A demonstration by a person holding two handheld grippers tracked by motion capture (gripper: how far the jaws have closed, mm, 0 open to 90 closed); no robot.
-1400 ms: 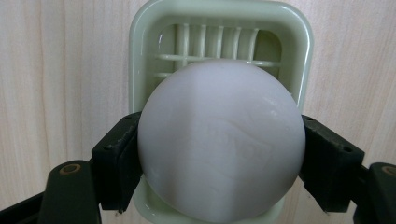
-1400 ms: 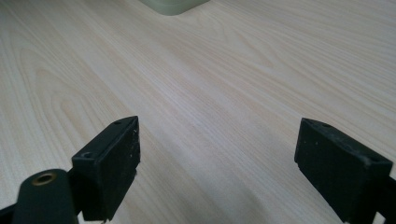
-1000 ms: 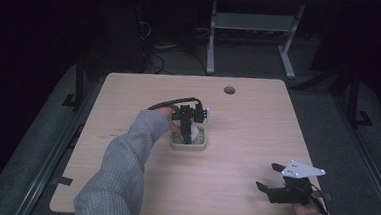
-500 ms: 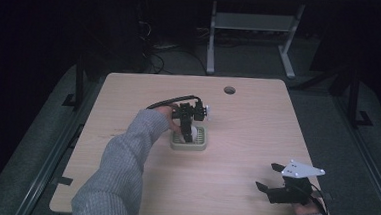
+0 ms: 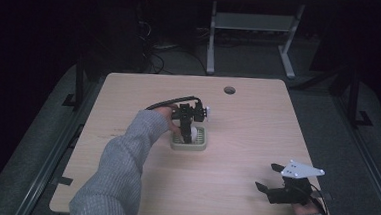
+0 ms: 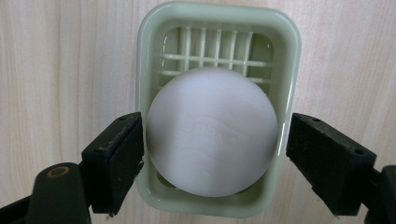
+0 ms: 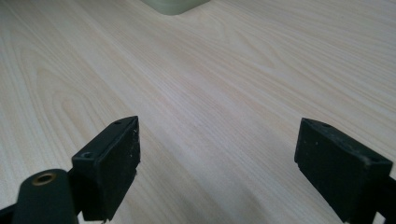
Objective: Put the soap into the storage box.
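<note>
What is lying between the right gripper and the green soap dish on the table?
Nothing: in the high view, bare table separates the right gripper from the green soap dish. The right gripper view shows bare wood too.

The left forearm, in a grey knit sleeve (image 5: 125, 163), is reaching from the bottom left toward mid-frame, holding the left gripper (image 5: 189, 132) pointing downward. In the left gripper view its jaws are standing parted; whether either is touching anything is unclear. The right gripper (image 5: 266, 185) is sitting at the lower right, held by the right hand (image 5: 305, 208), jaws spread wide and pointing left.
</note>
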